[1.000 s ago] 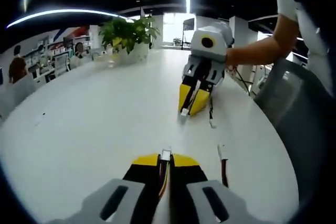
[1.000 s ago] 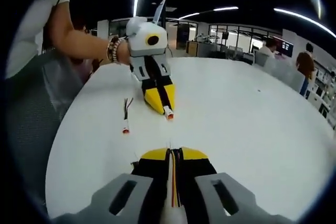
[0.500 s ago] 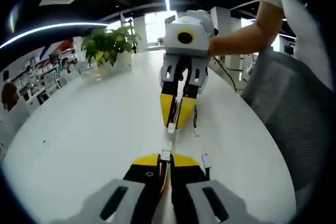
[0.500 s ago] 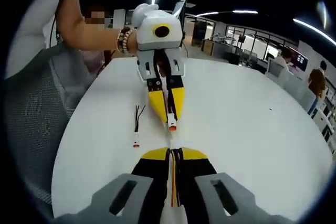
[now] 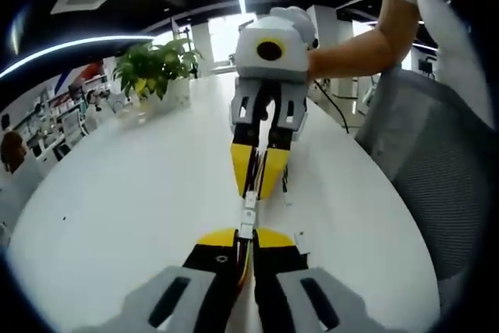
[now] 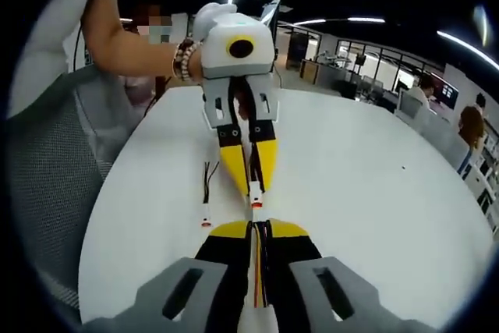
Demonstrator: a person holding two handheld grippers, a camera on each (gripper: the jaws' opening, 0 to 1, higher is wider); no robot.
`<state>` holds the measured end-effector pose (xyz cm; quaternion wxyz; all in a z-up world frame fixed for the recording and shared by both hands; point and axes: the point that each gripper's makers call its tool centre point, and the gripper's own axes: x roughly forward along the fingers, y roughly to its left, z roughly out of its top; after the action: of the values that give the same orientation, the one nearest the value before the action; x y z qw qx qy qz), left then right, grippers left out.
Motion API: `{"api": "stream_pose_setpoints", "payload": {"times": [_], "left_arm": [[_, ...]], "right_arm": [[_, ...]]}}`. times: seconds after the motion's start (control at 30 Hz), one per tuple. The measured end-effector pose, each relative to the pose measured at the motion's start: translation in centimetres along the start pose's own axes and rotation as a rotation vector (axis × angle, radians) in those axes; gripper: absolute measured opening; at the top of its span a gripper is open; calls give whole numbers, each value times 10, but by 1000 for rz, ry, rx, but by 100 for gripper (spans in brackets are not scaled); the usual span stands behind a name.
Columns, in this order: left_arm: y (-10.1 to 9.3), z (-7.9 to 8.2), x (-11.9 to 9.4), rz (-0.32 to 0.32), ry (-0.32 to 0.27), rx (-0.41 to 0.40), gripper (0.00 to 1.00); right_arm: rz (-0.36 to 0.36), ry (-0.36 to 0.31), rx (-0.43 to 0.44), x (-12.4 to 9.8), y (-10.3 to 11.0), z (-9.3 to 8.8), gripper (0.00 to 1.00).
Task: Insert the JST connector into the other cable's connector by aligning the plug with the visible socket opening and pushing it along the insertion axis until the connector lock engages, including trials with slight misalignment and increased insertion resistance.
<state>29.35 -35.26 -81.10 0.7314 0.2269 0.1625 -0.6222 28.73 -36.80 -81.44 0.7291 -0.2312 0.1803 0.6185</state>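
Note:
My left gripper (image 5: 245,234) is shut on a cable with a small white JST connector (image 5: 246,228) that sticks out past its yellow tips. Facing it tip to tip, my right gripper (image 5: 253,193) is shut on the other cable's connector (image 5: 249,203). The two connectors meet end to end; I cannot tell whether they are latched. In the right gripper view my right gripper (image 6: 257,227) clamps red, yellow and black wires. Just beyond it, the left gripper (image 6: 255,185) holds its white, orange-ended connector (image 6: 256,194) against my tips.
Both grippers hover over a white round table (image 5: 117,185). A spare cable (image 6: 207,193) with a connector lies on it beside the grippers. A potted plant (image 5: 156,68) stands at the far side. A grey mesh chair (image 5: 421,146) and a person's forearm (image 5: 359,37) are close by.
The two grippers have closed the gap from well apart to tip to tip, and the connectors now touch. The spare cable stayed on the table.

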Motion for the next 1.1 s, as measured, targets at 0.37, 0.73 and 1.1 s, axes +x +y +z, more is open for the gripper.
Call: {"api": "stream_pose_setpoints", "payload": {"times": [0.37,0.73,1.1], "left_arm": [[1,0,3,-2,6,7,1],[1,2,2,-18,-29,-26,1],[0,4,3,-23,-24,-11,1]], "right_arm": [[-4,-10,6,-1,1,0,4],[-1,-46,14,-3,3,9,4],[5,-12,-14,-1,5,7,4]]}}
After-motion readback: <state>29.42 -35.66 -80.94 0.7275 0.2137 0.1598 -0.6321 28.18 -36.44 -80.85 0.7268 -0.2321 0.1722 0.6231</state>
